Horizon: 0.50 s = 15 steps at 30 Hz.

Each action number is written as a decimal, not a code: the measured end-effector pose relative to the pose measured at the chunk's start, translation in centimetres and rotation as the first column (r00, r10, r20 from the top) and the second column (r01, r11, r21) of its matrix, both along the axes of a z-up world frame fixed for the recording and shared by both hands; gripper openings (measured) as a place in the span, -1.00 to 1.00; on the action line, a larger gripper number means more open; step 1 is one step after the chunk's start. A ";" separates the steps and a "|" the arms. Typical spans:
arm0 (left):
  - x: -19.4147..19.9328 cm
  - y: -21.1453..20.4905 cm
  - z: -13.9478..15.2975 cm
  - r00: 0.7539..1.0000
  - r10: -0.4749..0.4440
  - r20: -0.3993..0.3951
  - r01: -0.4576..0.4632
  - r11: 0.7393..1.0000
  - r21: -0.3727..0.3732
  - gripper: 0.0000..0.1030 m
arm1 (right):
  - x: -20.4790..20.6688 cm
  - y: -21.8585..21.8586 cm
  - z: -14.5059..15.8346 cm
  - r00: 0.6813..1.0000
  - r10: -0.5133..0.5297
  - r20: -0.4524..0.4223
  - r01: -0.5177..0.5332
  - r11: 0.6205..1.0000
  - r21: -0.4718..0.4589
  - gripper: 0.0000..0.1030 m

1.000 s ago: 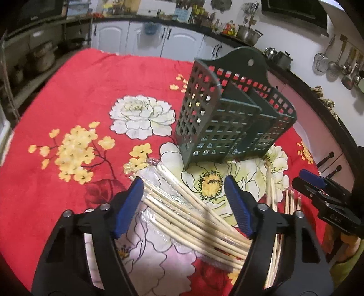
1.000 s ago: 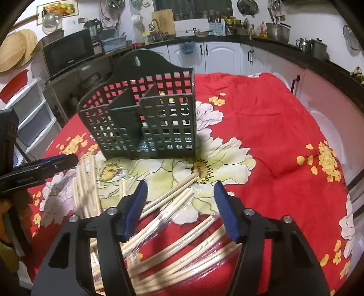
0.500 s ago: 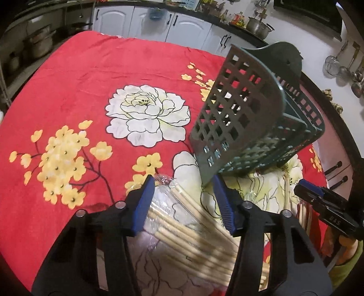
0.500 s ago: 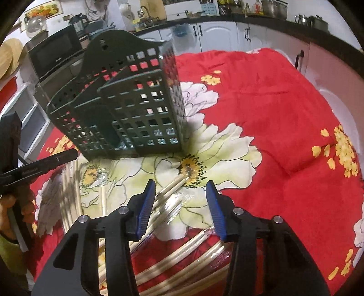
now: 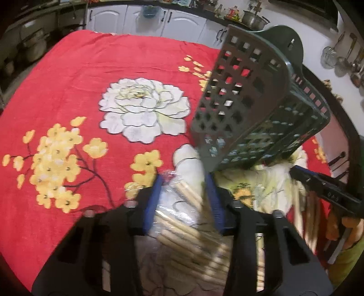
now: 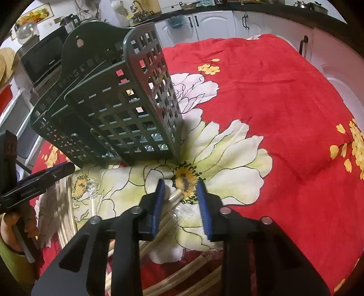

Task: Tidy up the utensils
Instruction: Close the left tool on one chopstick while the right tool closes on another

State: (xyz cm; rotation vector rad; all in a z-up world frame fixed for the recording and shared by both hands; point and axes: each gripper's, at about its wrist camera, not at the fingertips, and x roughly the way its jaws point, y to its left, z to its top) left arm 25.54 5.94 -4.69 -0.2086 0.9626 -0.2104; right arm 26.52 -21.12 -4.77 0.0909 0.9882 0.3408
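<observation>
Plastic-wrapped wooden chopsticks lie on a red floral tablecloth. A dark green lattice utensil holder stands just beyond them. My left gripper hangs low over the bundle. Its jaws are closing with the wrapped sticks between the blue pads, and no firm press shows. In the right wrist view the holder is at upper left. My right gripper is closing around one chopstick tip, with a gap still visible at the right pad. Each gripper shows in the other's view: right gripper, left gripper.
More chopsticks lie loose at the left and wrapped near the bottom edge. White kitchen cabinets and a microwave ring the table. Ladles hang on the far wall. Bare red cloth stretches to the right.
Both grippers came forward and down onto the chopsticks, and their jaws narrowed a lot. The green holder now looms much closer in both views.
</observation>
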 end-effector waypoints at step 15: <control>-1.8 2.2 2.8 0.998 0.006 0.062 0.000 0.995 -0.101 -0.91 | -2.4 -1.2 3.9 0.994 0.013 0.109 -0.021 0.997 0.075 -0.89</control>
